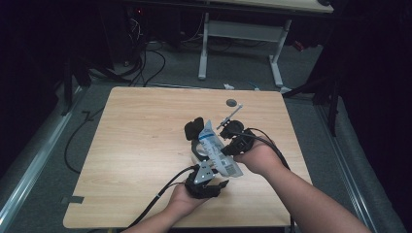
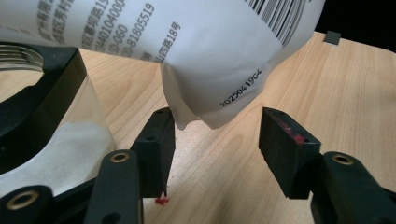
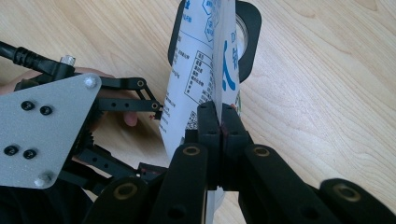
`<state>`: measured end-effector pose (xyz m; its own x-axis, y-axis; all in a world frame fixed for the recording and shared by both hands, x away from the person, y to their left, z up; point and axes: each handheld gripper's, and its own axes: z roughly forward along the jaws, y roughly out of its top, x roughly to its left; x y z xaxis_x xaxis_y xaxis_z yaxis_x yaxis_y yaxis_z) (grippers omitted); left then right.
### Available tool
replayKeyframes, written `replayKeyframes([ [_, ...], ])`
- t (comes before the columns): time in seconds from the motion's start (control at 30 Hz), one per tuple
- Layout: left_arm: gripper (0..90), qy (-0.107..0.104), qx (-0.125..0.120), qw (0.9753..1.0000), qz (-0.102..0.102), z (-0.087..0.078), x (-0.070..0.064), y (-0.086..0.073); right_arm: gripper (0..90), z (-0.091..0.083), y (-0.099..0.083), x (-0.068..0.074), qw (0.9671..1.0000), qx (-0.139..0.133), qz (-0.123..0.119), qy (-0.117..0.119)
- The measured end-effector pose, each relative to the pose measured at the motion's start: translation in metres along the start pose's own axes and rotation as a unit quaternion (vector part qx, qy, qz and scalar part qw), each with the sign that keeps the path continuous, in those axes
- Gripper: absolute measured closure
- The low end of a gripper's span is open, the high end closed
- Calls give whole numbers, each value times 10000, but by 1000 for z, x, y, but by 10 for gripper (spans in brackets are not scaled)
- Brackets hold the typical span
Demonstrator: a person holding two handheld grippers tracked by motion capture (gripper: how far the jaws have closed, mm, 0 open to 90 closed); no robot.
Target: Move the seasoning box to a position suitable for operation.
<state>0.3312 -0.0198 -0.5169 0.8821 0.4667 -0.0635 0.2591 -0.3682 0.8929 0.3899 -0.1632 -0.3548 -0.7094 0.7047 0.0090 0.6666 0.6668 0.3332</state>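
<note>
Step in hand, as judged: a white printed pouch (image 1: 217, 150) is held tilted above a clear jar (image 2: 56, 154) on the table (image 1: 136, 145), apparently for pouring into it. The right gripper (image 3: 219, 135) has its 2 jaws pressed together on the pouch's flat edge. The left gripper (image 2: 217, 144) stands spread wide beneath the pouch's lower corner, gripping nothing; whether 1 jaw grazes the corner cannot be told. Next move likely calls for closing the left gripper on that corner to steady the pouch.
</note>
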Motion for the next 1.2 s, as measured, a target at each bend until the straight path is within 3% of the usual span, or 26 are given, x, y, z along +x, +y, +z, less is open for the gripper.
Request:
replayKeyframes([
  [0.4, 440, 27, 20, 10000, 52, -12, 2, -6, 898, -2, -1, -2, 10000, -22, 10, 18],
  [0.63, 441, 79, -71, 9999, 28, -31, 11, -14, 897, -2, -1, -2, 10000, -5, -11, 19],
  [0.8, 444, 214, -233, 9994, -128, -52, 26, -19, 897, -4, -2, -2, 10000, 9, 30, -6],
  [1.07, 444, 692, -341, 9970, -94, -85, 48, -30, 897, -4, -6, -4, 10000, 10, 13, -49],
  [1.17, 444, 801, -359, 9960, -185, -94, 57, -33, 897, -4, -6, -2, 9999, 44, 142, -42],
  [1.2, 444, 849, -376, 9954, -219, -96, 60, -34, 897, -4, -7, -4, 10000, 22, 31, -63],
])
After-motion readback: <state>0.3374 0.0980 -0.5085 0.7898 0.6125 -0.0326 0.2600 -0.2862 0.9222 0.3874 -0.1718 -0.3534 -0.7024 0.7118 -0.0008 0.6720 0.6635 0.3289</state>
